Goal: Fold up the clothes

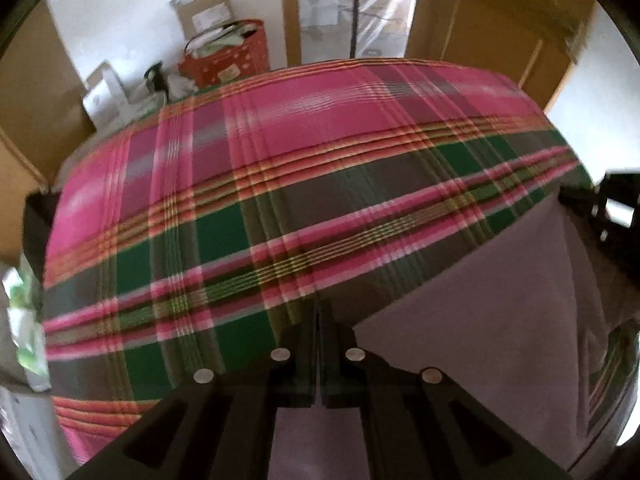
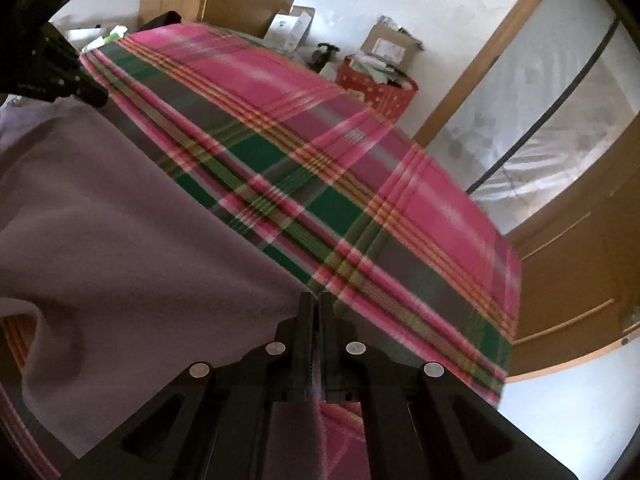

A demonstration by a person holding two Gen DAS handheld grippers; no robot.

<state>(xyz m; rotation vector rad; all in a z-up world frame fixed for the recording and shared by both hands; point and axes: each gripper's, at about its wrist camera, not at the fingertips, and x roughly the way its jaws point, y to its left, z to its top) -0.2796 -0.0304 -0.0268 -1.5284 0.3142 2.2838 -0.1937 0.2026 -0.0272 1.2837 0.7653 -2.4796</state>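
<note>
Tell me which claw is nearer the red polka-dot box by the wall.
Left, as far as I can judge. The left claw faces the red box straight across the plaid cloth; the right claw sees it farther off.

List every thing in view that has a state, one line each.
Left gripper: shut on the purple garment's edge.
Right gripper: shut on the purple garment's edge.
Purple garment: held taut between both grippers, over the plaid cloth.
Plaid cloth: spread flat.
Red bag: open, stuffed with papers.
Cardboard box: flaps open.
</note>
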